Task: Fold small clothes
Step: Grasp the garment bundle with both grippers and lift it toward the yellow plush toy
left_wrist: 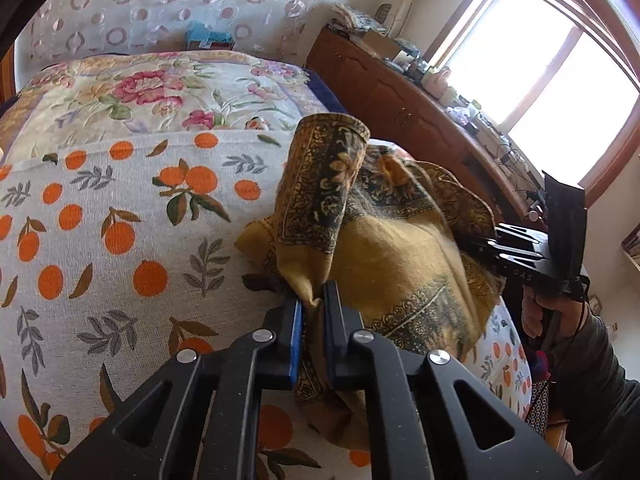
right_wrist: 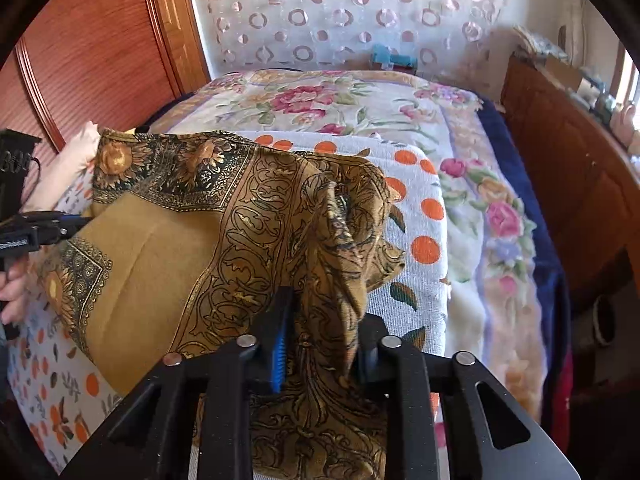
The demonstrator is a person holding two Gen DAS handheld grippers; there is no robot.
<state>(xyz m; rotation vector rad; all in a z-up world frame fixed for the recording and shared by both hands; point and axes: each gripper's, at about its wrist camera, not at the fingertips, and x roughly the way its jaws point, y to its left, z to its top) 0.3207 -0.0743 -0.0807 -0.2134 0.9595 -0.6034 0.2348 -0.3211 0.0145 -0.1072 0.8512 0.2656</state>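
While both tongs grip it, the mustard-yellow scarf w/ black-and-gold floral border [left_wrist: 384, 240] hangs bunched just above the bed, over a white cloth printed w/ orange fruit and leaves [left_wrist: 120, 216].

Left tongs [left_wrist: 312, 308]: blue-padded jaws nearly pressed together, pinching a thin fold of the scarf's edge. A flap of patterned border stands up behind them. In the right wrist view the left tongs [right_wrist: 80, 222] come in at the left edge, tip against the plain yellow part of the scarf, a hand [right_wrist: 14, 288] on the handle.

Right tongs [right_wrist: 324, 344]: jaws closed on a thicker wad of the scroll-patterned border, cloth filling the gap betw. the pads. From the left wrist view the right tongs [left_wrist: 476, 242] reach in from the right, tips buried in the scarf's far side; hand [left_wrist: 536, 312] and dark sleeve [left_wrist: 600, 392] below.

Under the orange-print cloth lies a floral pink-rose bedspread [right_wrist: 320, 96]. Wooden cabinet [left_wrist: 380, 84] beside the bed.
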